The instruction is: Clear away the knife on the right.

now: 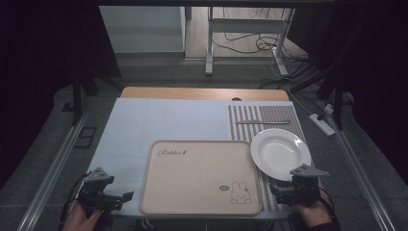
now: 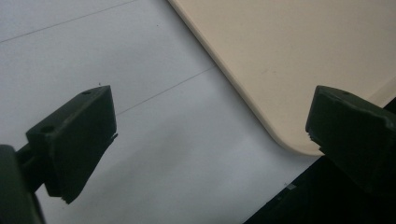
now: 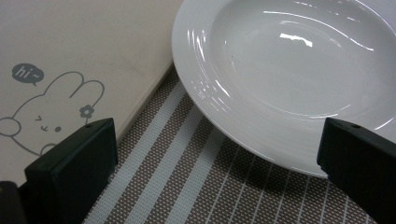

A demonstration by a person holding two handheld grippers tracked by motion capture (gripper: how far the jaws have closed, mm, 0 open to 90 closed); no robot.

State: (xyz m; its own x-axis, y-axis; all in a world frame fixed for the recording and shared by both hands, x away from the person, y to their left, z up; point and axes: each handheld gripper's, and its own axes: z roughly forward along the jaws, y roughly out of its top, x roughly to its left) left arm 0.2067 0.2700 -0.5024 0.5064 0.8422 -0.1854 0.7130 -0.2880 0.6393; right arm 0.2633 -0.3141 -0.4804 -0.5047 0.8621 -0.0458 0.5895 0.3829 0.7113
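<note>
**Both grippers wide, plate untouched**

Right gripper (image 1: 281, 191) hovers jaws apart, empty, just short of the white plate (image 1: 280, 153) on the striped placemat (image 1: 288, 127). Left gripper (image 1: 122, 197) gapes open beside the beige rabbit tray (image 1: 201, 176).

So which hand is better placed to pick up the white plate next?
Probably the right. The right gripper sits open just below the plate, facing its rim. The left gripper is across the tray.

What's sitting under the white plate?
The white plate rests on a striped placemat, its left rim by the beige tray. The mat beneath the plate is hidden.
</note>
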